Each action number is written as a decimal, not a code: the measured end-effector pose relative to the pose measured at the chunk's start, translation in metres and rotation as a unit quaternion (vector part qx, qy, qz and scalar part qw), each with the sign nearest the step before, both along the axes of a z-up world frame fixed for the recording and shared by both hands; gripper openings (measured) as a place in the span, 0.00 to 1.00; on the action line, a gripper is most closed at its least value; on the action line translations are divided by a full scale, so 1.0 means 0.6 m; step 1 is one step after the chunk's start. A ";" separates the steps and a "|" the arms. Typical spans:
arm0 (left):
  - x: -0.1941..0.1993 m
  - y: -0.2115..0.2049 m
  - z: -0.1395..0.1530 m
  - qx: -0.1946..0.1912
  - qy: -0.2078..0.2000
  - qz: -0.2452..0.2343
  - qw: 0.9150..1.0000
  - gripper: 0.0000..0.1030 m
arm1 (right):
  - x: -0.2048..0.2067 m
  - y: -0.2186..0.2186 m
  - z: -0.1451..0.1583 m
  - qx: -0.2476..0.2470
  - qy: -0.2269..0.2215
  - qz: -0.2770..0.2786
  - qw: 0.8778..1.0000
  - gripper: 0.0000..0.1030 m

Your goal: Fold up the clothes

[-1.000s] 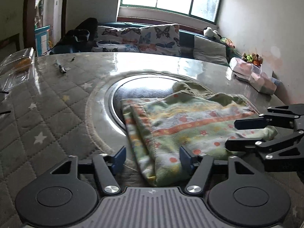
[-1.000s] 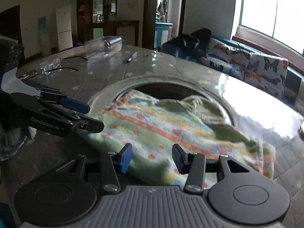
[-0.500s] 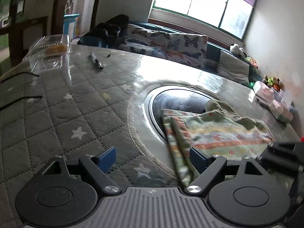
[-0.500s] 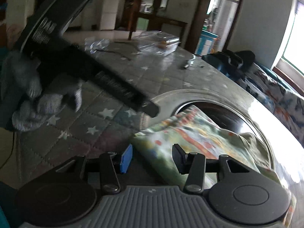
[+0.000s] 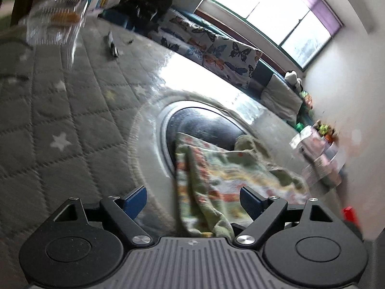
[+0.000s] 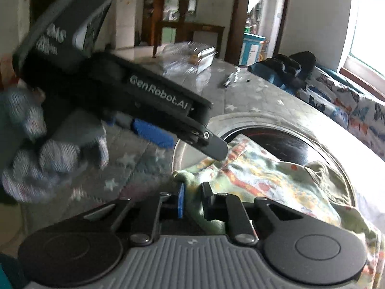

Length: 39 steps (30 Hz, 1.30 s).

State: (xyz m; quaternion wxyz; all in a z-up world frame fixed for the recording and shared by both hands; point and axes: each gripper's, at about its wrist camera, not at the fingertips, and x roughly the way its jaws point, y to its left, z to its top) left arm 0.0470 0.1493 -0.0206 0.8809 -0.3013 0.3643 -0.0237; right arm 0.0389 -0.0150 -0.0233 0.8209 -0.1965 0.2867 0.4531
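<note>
A folded garment (image 5: 216, 168) in green and yellow with orange dots lies on the table, partly over its round dark inset (image 5: 199, 125). My left gripper (image 5: 192, 200) is open wide and straddles the garment's near left edge, with neither pad touching the cloth. In the right wrist view the left gripper (image 6: 190, 144) reaches in from the left, held by a gloved hand (image 6: 36, 144). My right gripper (image 6: 193, 200) is closing its jaws on the near corner of the garment (image 6: 276, 175), and the cloth is pinched between its pads.
The table has a grey quilted cover with stars (image 5: 60, 110). A clear plastic box (image 5: 55, 26) and a small dark pen-like object (image 5: 113, 45) lie at the far left. A sofa with butterfly cushions (image 5: 211, 45) stands behind, and wrapped packs (image 5: 322, 149) sit at the table's right edge.
The left gripper rolled, opened wider and shifted to the garment's left edge. The right gripper moved to the garment's near corner and closed on it.
</note>
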 end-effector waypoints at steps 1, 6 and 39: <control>0.006 0.000 -0.001 -0.013 0.003 0.002 1.000 0.83 | 0.003 -0.007 0.006 0.010 0.006 -0.005 1.000 0.12; 0.039 -0.010 -0.003 -0.044 0.018 0.005 0.999 0.82 | 0.009 -0.039 0.033 0.047 0.011 -0.019 0.999 0.11; 0.083 -0.021 -0.036 -0.057 0.063 0.024 0.996 0.16 | 0.185 -0.275 -0.001 0.037 -0.001 -0.260 0.965 0.39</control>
